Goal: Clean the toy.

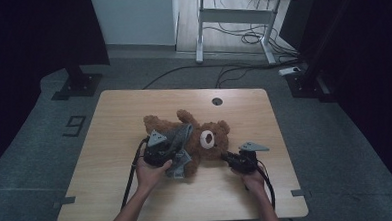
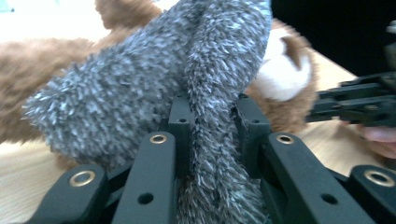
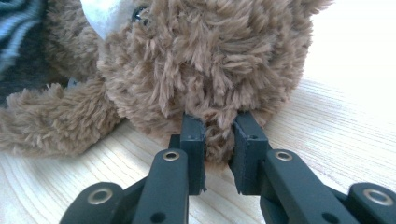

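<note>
Fingers of the left gripper (image 2: 212, 123) are clamped on a fold of the grey fuzzy garment (image 2: 140, 84); the fabric runs up between both pads and bulges out to either side above them. Right gripper (image 3: 219, 140) fingers are pinched on a tuft of brown fur at the underside of the teddy bear (image 3: 205, 60), at the head end, with the tuft squeezed between the pads and the head sitting right above them. From the high view the teddy bear (image 1: 195, 135) lies on its back across the middle of the wooden table (image 1: 109, 124), head toward the right gripper (image 1: 228, 159), and the left gripper (image 1: 173, 154) is at its body, where the grey garment (image 1: 180, 141) is wrapped. Count: one bear, one garment, two grippers, two hands, one table. Bear is brown shaggy plush with a white muzzle and a dark eye; garment is a mottled grey and white long pile, and in the right gripper view it shows as dark cloth with paler stripes at the left edge.
</note>
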